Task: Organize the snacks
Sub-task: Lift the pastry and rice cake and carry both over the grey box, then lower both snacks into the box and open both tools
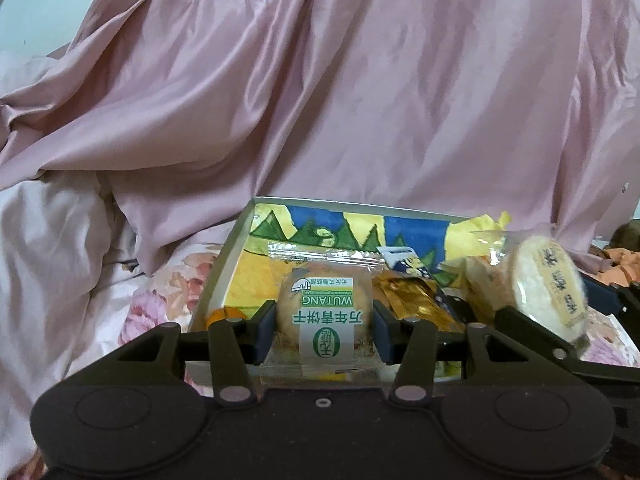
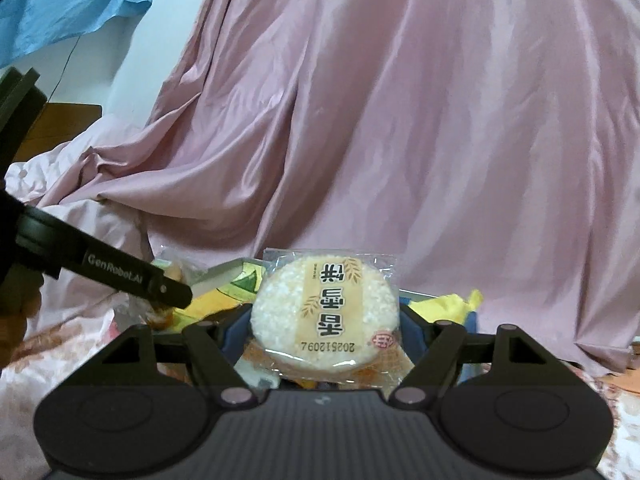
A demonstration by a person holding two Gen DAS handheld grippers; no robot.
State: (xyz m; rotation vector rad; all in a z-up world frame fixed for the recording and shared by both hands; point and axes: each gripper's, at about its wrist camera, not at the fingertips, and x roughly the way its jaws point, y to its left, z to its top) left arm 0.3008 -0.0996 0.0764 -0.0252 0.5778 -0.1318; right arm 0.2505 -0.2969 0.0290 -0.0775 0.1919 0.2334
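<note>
L gripper: you had it clamped on a wrapped round biscuit, green/white label "WUTANG", pads pressing the pack's two sides. Pack sat label-up btwn the fingers, just ahead of the tool and over the near edge of the tray. Side grip prob chosen so the crinkly wrapper ends stayed free and the label stayed readable.

R gripper: clamped on a wrapped rice cracker, white, puffed, tan label strip w/ a date code. Jaws stood wider here bc the disc is broader; you held it by the rim, face toward the cam, so pads didn't crush the brittle middle (my guess).

Tray/box, yellow-blue-green print inside, lay ahead of both tools on the floral bedding. Inside it, beyond L fingers: gold-wrapped snack, other packs partly hidden. Pink satin sheet heaped behind it.

Both tools converged on the tray: L tool showed at left of R view, R's cracker at right of L view. Read: both snacks mid-carry to the tray, neither dropped in yet.
</note>
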